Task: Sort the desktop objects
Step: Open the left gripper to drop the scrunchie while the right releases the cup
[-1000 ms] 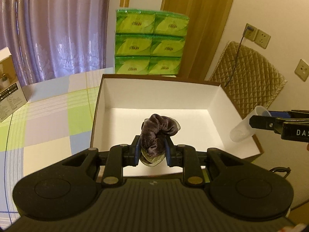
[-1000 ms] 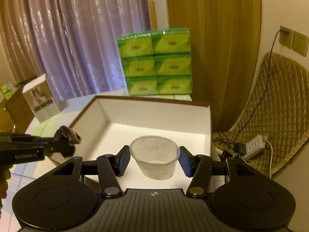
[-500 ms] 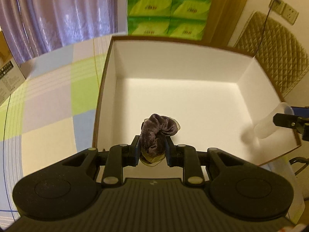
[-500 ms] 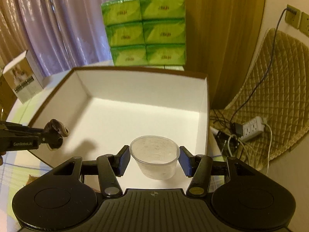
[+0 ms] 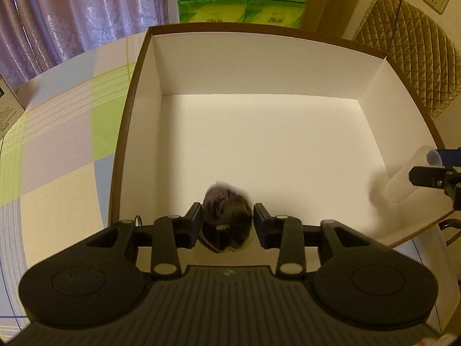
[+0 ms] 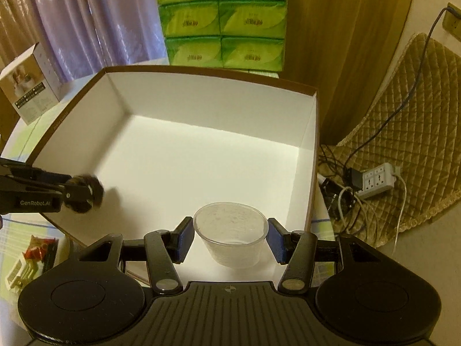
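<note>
Scrunchie [image 5: 226, 219] sits blurred between my left gripper [image 5: 227, 222] fingers, which have spread wider than half a second ago, so I judge it is dropping into the white box [image 5: 371, 86] near its front wall. That would leave the plastic cup [image 6: 230, 235], which my right gripper [image 6: 229, 238] brackets over the box's right front corner with its pads now slightly parted. The box rests on a checked tablecloth [image 5: 60, 147]; beyond the box stand green tissue packs [image 6: 222, 20] and purple curtains [image 5: 72, 14].

Box [image 5: 149, 92] interior floor bare; tissue packs [image 6: 222, 20] block far side, walls hem sides
</note>
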A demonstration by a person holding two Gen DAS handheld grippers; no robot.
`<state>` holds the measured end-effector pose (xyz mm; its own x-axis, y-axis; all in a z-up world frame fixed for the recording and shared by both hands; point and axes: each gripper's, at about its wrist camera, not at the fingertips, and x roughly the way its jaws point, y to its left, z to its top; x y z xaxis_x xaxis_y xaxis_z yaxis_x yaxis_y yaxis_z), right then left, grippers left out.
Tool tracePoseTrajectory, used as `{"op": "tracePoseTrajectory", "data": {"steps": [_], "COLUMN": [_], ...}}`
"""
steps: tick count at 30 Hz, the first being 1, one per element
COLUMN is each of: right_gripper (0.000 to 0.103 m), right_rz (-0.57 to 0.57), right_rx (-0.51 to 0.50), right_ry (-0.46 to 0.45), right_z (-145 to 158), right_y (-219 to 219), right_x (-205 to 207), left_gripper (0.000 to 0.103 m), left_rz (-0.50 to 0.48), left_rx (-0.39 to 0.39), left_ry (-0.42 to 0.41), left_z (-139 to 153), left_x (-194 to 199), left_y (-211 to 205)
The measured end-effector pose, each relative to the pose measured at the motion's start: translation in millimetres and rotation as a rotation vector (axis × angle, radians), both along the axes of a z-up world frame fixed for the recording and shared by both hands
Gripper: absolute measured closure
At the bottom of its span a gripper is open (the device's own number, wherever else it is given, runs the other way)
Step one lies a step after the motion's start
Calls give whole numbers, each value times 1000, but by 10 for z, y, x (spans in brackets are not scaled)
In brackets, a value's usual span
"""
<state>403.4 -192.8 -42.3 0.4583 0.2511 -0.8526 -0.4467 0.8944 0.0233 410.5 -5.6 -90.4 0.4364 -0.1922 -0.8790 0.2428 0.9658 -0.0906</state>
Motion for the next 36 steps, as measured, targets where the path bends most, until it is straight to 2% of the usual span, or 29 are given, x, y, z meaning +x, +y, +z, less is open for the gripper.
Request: {"op": "tracePoseTrajectory", "data": {"steps": [3,16,17,18,20,25,29,36], "right_gripper": [51,51,48,35,28,23,19,10], "right_rz": [6,76,81,78,81,92,95,83], "right_rx": [-19,-168,-166,-158,-121,-95,-76,-41], "right_ry": [22,102,102,97,68,34,23,20], "right_z": [-18,-181,-189,-188,-141,-72,-33,19], "right_y": [5,164,168,165,149,123,124,76], "right_x": [40,213,225,227,211,139,65,-28], "left_gripper": [63,57,57,56,54,46,33,28], "left_rz": [-6,-22,-22,-24,-27,-33,-34,-30], "left_rx": [0,0,-2,-4,-9,-19,-11,-14], "left_ry": [-4,-1,0,-1,-3,-8,-23,-46], "left_z": [21,55,55,57,66,99,143,254], "left_x": [19,38,38,36,27,2,-34,-108], "left_y": [-32,-55,-53,-52,-53,-71,-97,-93]}}
